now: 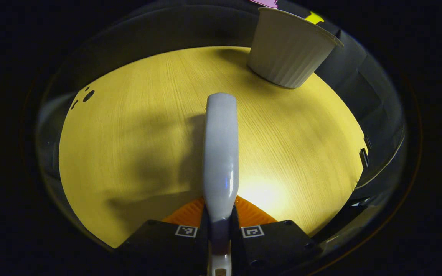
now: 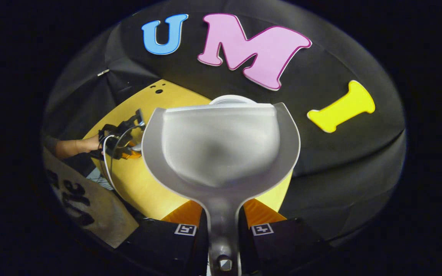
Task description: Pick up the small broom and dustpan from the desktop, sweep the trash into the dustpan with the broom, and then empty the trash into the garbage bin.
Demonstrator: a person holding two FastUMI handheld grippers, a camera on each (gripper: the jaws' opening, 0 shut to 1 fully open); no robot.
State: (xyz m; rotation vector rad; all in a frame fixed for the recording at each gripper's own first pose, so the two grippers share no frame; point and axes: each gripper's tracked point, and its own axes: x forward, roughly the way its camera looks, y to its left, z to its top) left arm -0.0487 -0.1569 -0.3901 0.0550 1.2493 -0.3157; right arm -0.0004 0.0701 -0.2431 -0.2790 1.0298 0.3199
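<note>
In the left gripper view, your left gripper (image 1: pixel 221 214) is closed on the broom (image 1: pixel 221 153), both fingers pressing its handle, which juts forward above the desktop (image 1: pixel 129 153); the garbage bin (image 1: pixel 290 50) stands at the far right. In the right gripper view, your right gripper (image 2: pixel 223 218) clamps the dustpan (image 2: pixel 221 145) by its handle, pan raised in front of the bin's rim, with the left gripper (image 2: pixel 123 142) and your hand (image 2: pixel 77 147) well apart at left.

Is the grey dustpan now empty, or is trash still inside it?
Empty. In the right gripper view the grey plastic dustpan, held by its handle, shows a bare scoop with no trash.
</note>
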